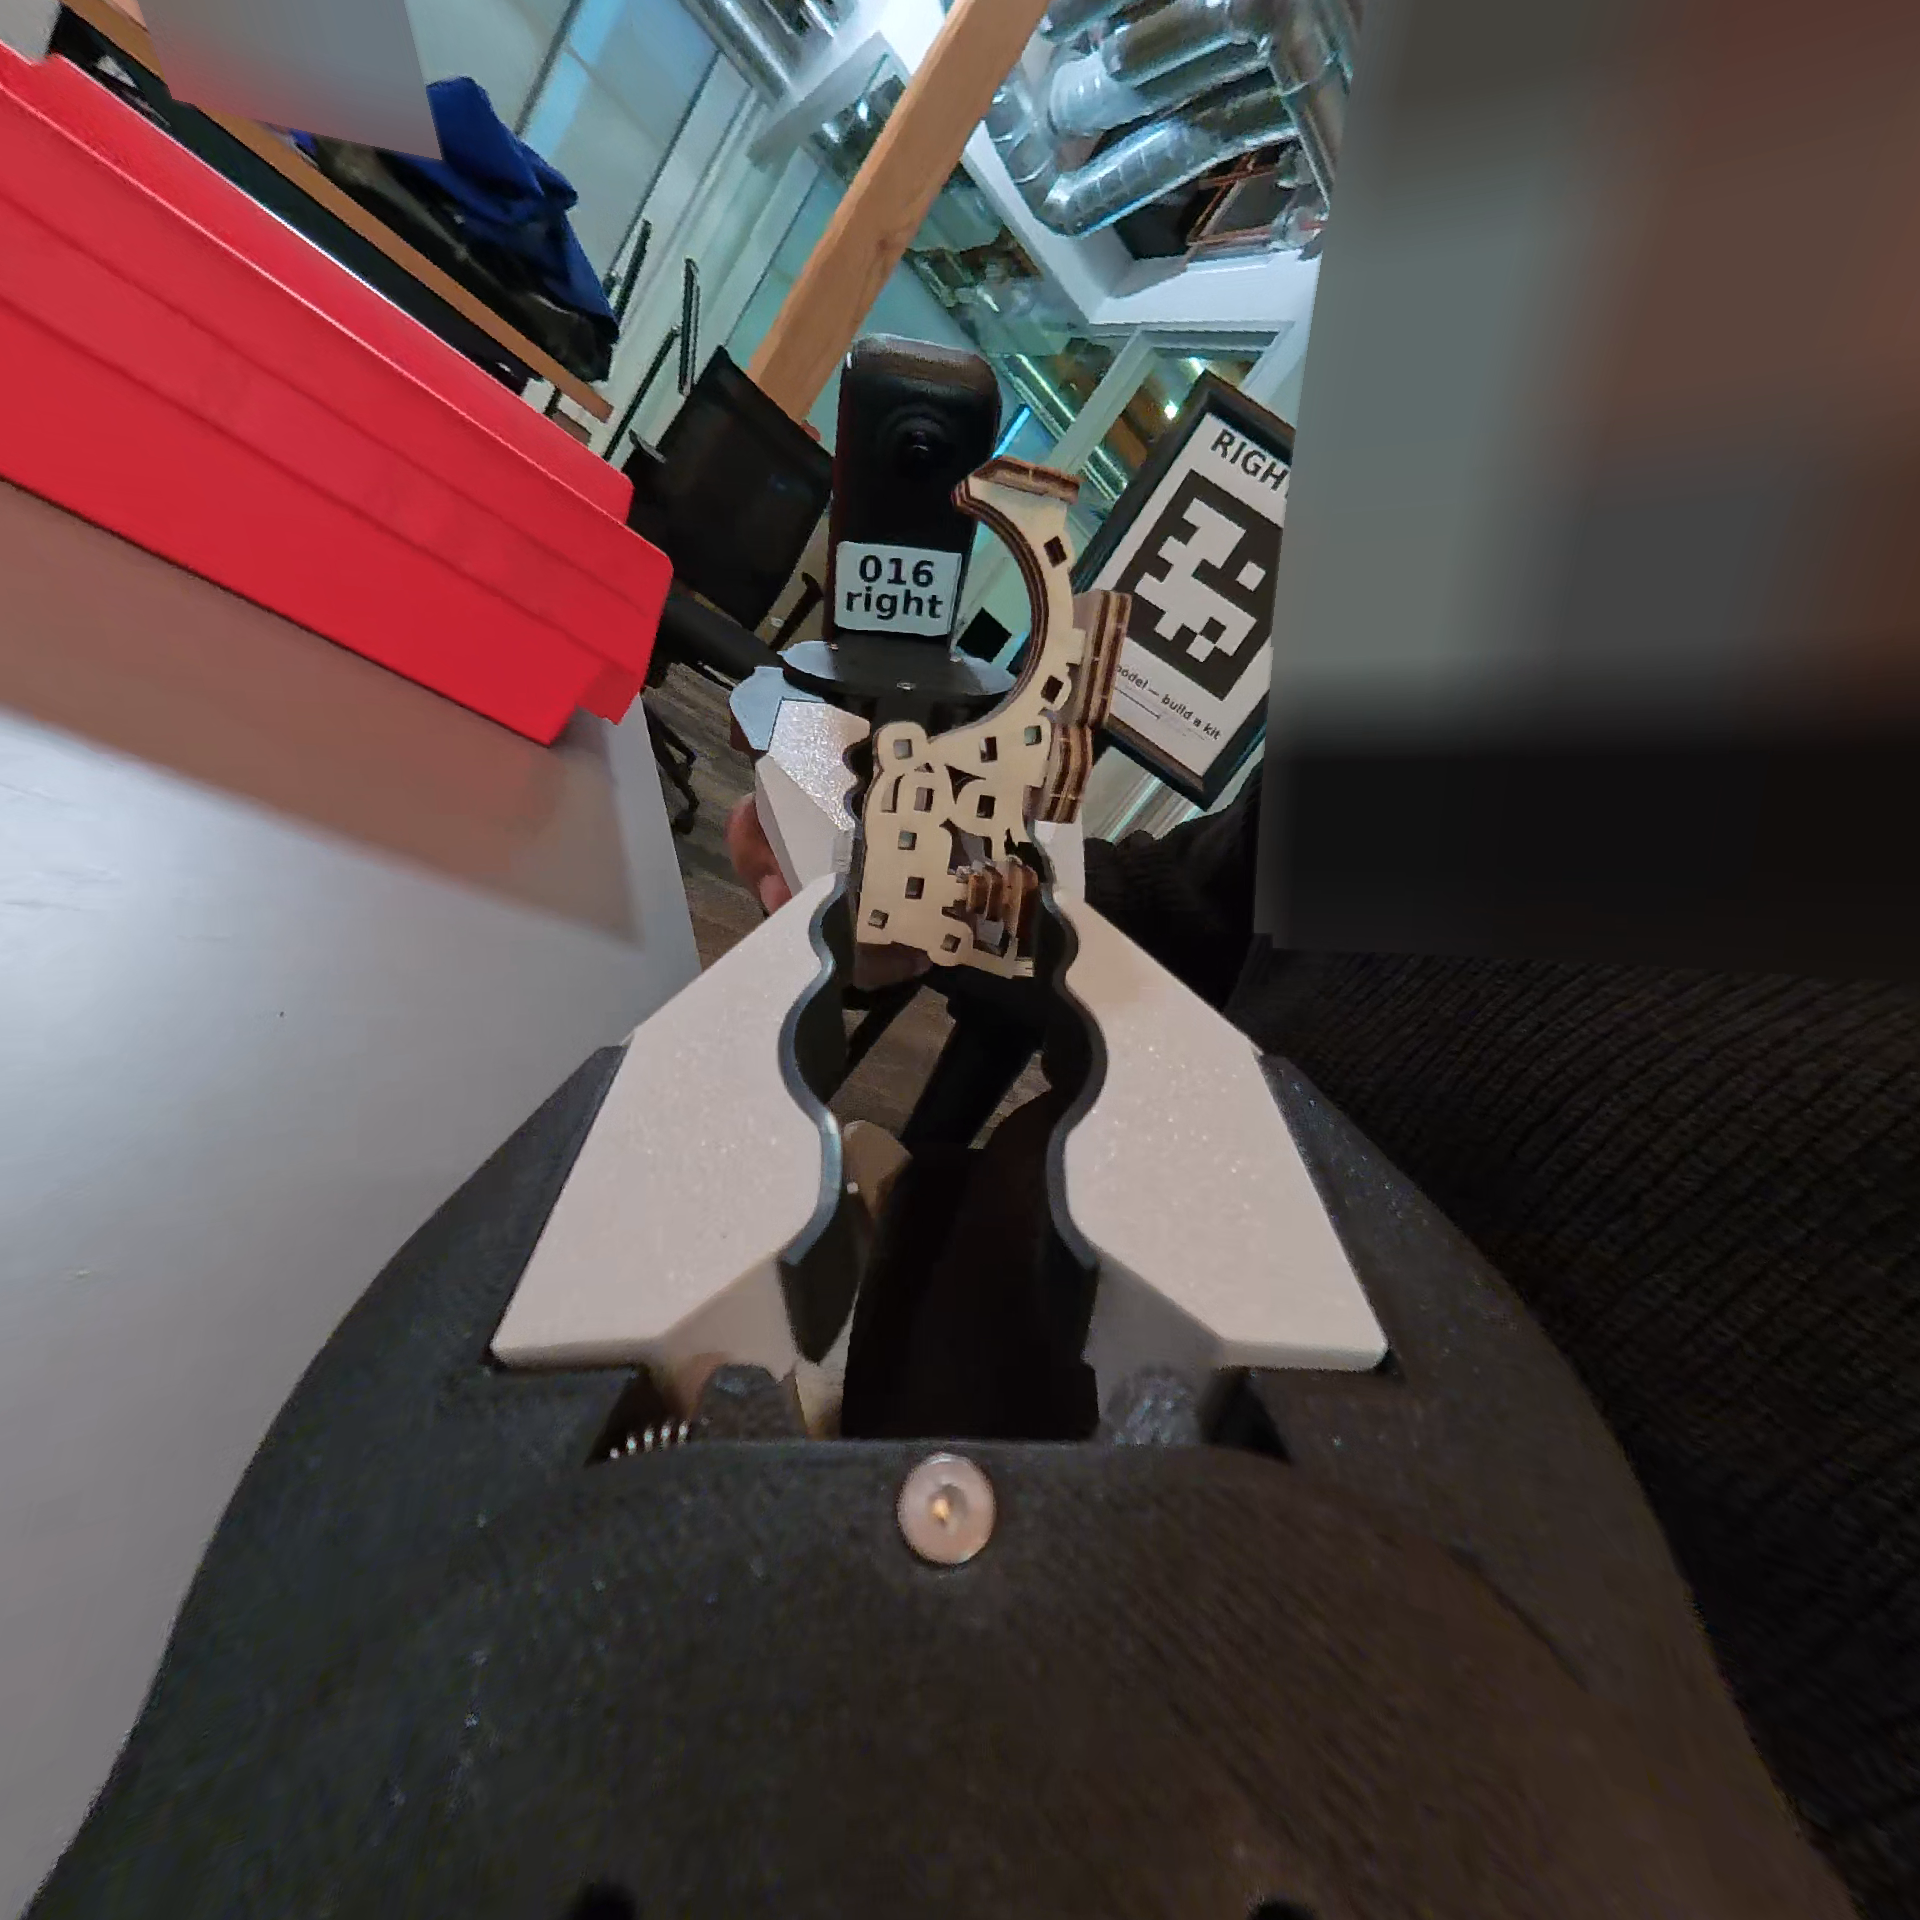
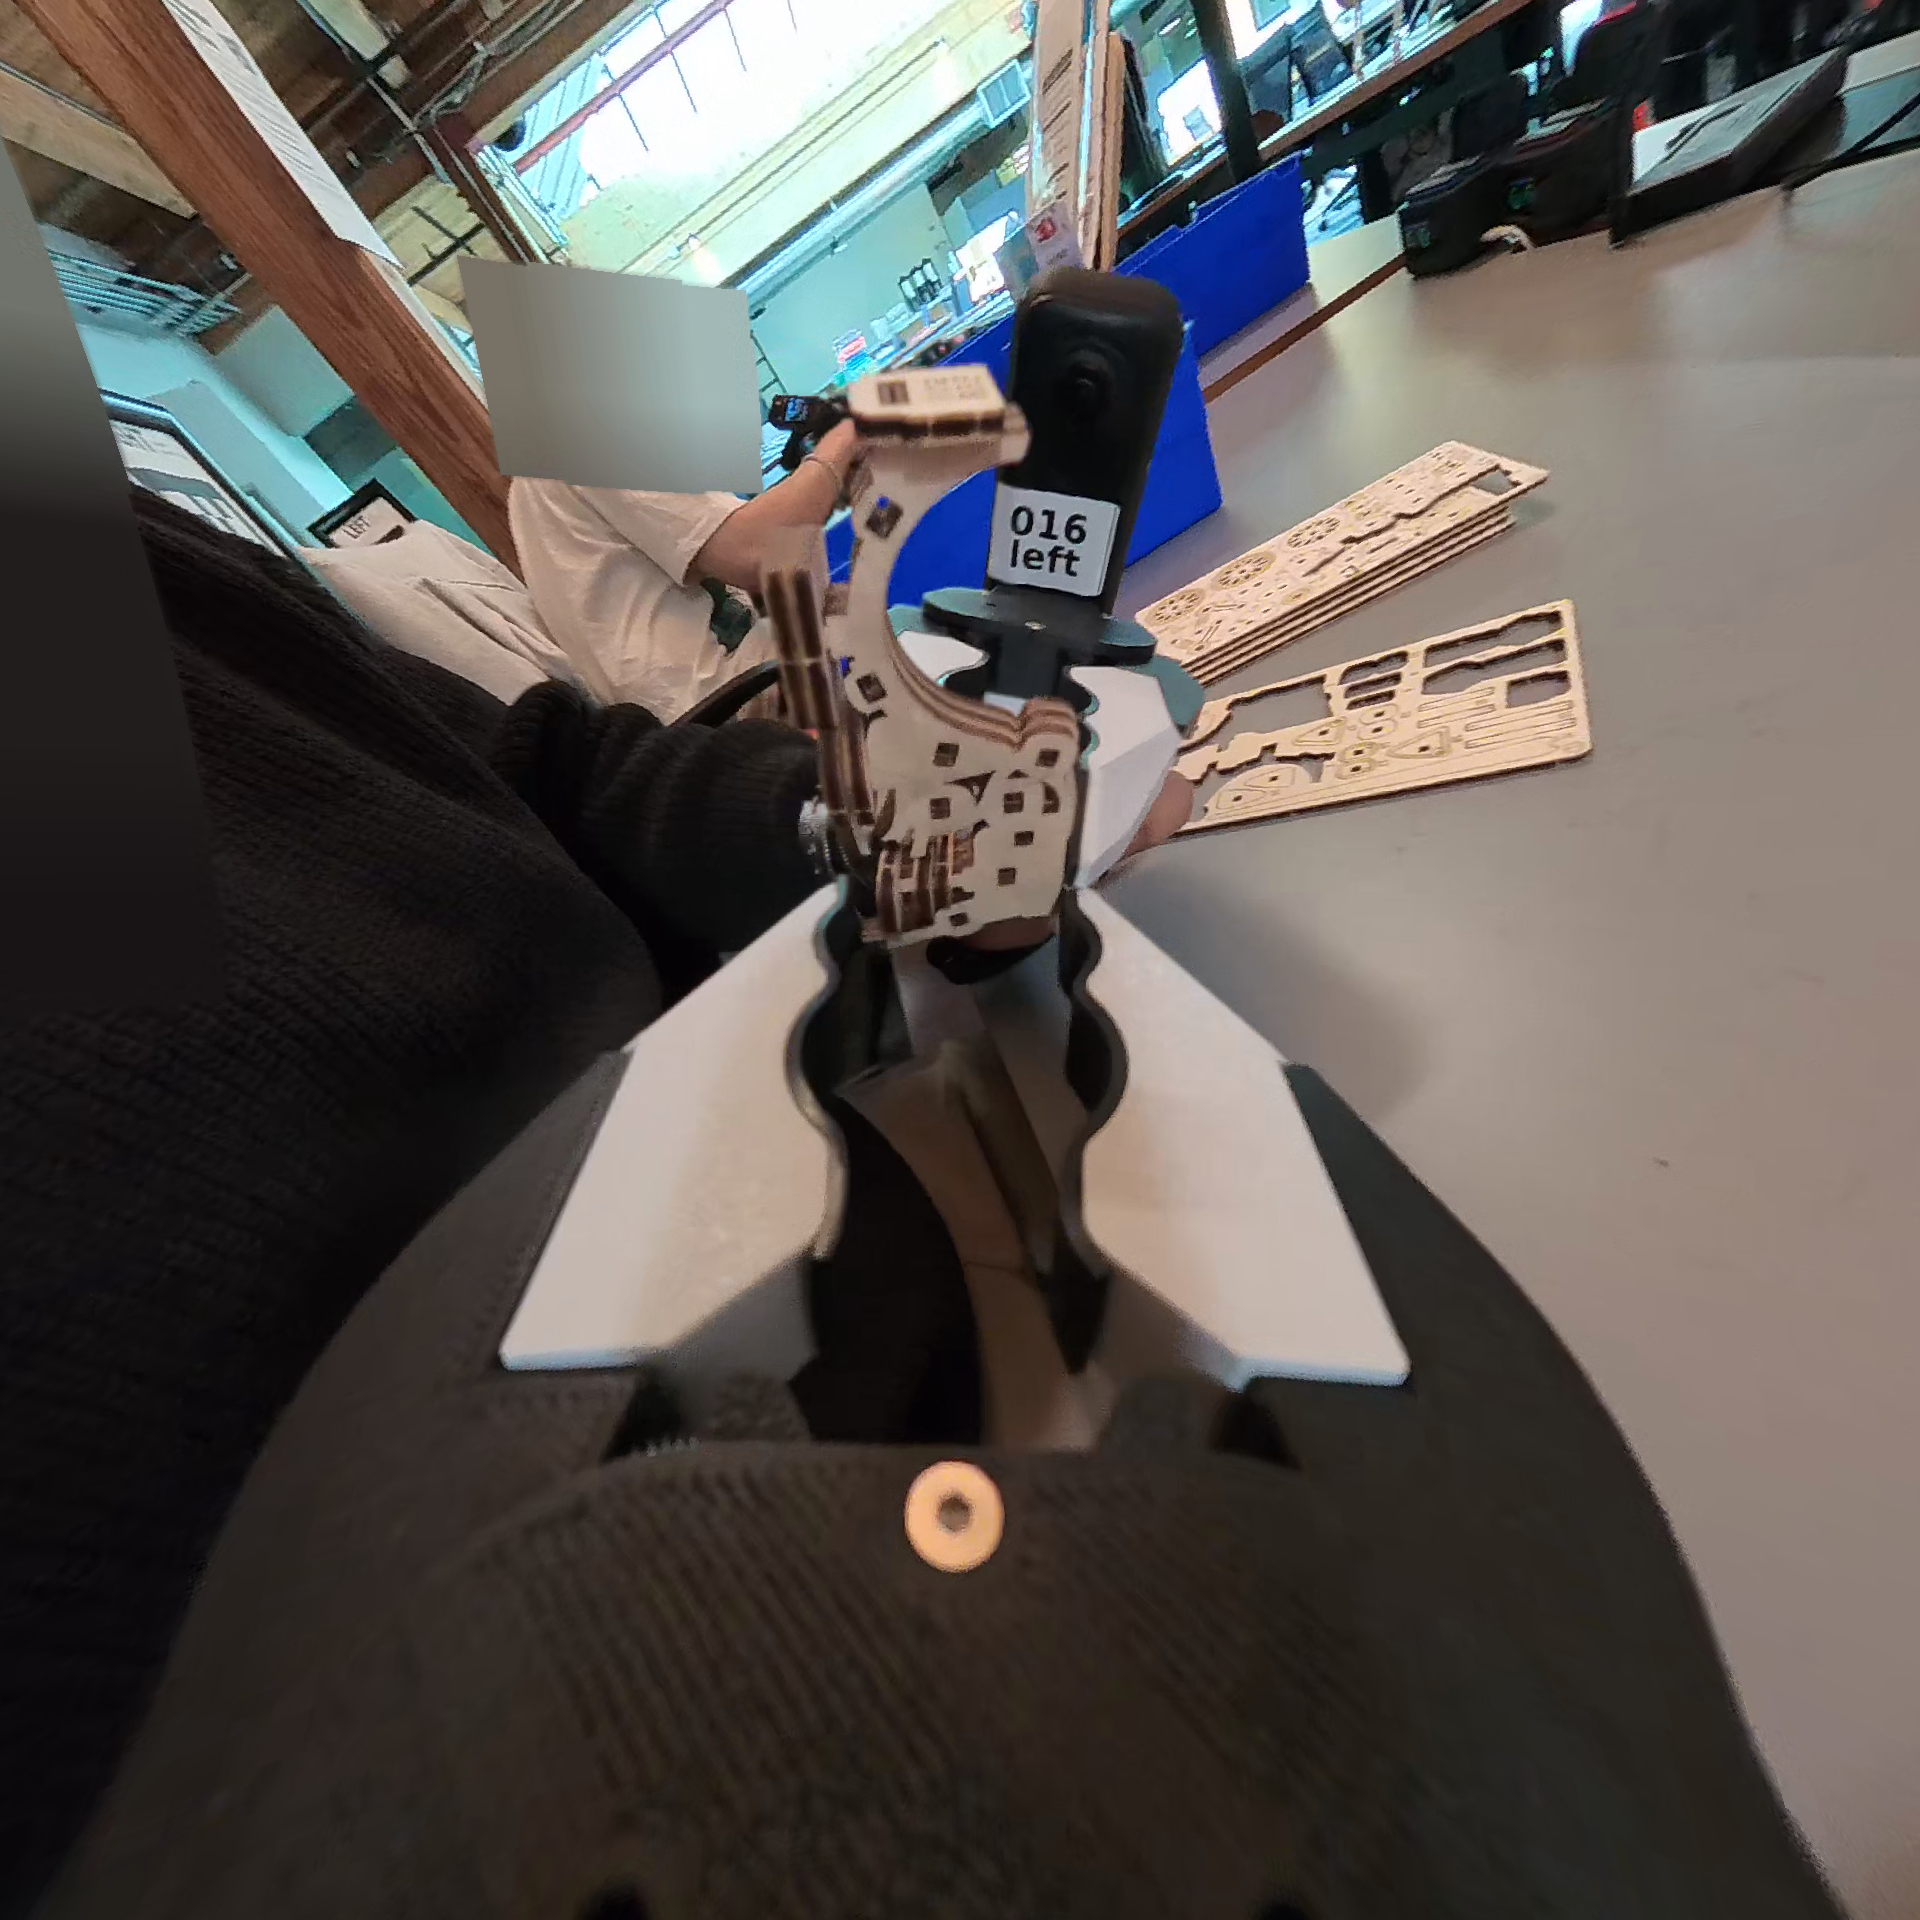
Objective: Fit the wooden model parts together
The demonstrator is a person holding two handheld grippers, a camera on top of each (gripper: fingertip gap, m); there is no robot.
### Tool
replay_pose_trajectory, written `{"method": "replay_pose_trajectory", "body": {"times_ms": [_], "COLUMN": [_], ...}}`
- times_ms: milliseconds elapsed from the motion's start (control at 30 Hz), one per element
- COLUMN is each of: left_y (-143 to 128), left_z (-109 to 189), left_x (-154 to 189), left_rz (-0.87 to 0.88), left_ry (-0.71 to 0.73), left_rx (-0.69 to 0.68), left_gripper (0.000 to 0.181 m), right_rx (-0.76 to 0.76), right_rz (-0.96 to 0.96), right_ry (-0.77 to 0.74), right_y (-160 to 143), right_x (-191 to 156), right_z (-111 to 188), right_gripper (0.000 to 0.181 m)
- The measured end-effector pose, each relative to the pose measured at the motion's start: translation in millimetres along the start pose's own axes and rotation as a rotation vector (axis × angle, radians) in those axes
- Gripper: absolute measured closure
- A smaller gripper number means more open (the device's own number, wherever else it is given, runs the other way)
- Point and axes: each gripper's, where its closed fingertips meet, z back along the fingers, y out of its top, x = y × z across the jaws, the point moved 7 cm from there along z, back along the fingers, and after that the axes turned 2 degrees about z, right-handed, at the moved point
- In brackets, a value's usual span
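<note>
A half-built wooden model of layered plywood, with a curved arm and many square slots, is held up in the air between the two grippers. My left gripper is shut on the model's lower end. My right gripper faces it from the opposite side and is shut on the same lower end of the model. Each view shows the other gripper behind the model, with its black camera: the right one and the left one. A hand in a dark knit sleeve holds each gripper.
Two flat plywood sheets of uncut parts lie on the grey table to the right. A blue bin stands behind them. Stacked red bins sit at the left. A seated person is beyond the table. A framed marker sign stands at the back. Only a small space, under 4 cm, lies between the two pairs of fingers.
</note>
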Motion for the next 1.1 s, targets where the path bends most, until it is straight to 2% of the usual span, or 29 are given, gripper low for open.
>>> {"method": "replay_pose_trajectory", "body": {"times_ms": [233,633,933,1100], "left_y": [2.1,4.8,-0.6,0.6], "left_z": [-1.3,1.7,-2.4,1.3], "left_x": [-0.2,-1.4,-4.3,-3.7], "left_rz": [0.005,-0.031,-0.042,-0.011], "left_ry": [-0.002,0.042,0.092,0.054], "left_rx": [0.029,0.041,-0.018,-0.006], "left_gripper": [0.149,0.146,0.15,0.15], "right_rx": [0.007,0.014,-0.024,0.009], "right_rz": [0.054,0.014,0.0,-0.035], "right_ry": [-0.072,-0.117,-0.088,-0.048], "right_y": [3.0,3.7,-2.2,-0.1], "right_x": [-0.5,6.2,6.7,5.7], "right_z": [0.7,4.5,0.9,0.4], "right_gripper": [0.148,0.148,0.148,0.146]}}
